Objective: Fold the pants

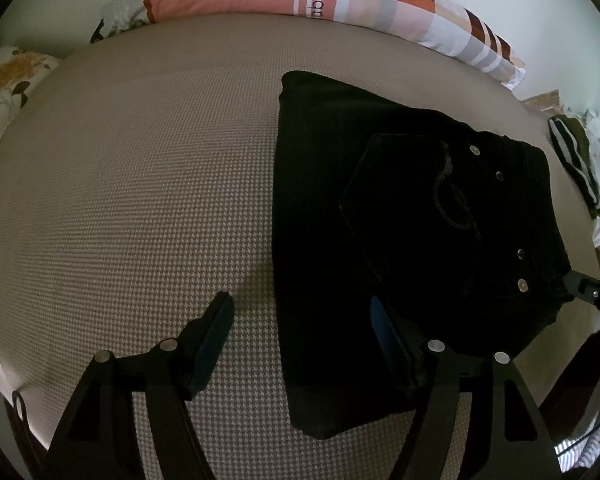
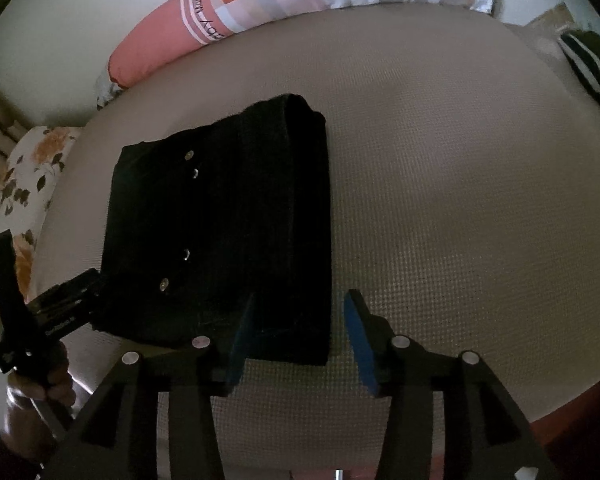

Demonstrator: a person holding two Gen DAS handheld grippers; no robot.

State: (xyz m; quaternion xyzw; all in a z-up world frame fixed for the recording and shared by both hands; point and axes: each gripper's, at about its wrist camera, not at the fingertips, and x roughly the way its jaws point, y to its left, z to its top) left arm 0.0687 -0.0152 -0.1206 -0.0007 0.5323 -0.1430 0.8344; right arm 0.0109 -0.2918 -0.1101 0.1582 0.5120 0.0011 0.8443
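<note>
Black pants [image 1: 400,216] [image 2: 220,224], denim-like, folded into a compact near-rectangular stack, lying flat on the tan textured bedspread [image 1: 140,200] [image 2: 460,200]. Back pocket with curved stitching faces up on top; four small metal rivets [image 1: 522,285] [image 2: 164,284] run in a line near the waist edge. In the left wrist view the stack fills the centre-right, waist edge toward 3 o'clock, folded edge toward 9 o'clock, a lower layer sticking out toward 6 o'clock. In the right wrist view it sits left of centre, waist edge toward 9 o'clock, thick fold edge toward 3 o'clock. Layers are roughly aligned, not perfectly square.
</note>
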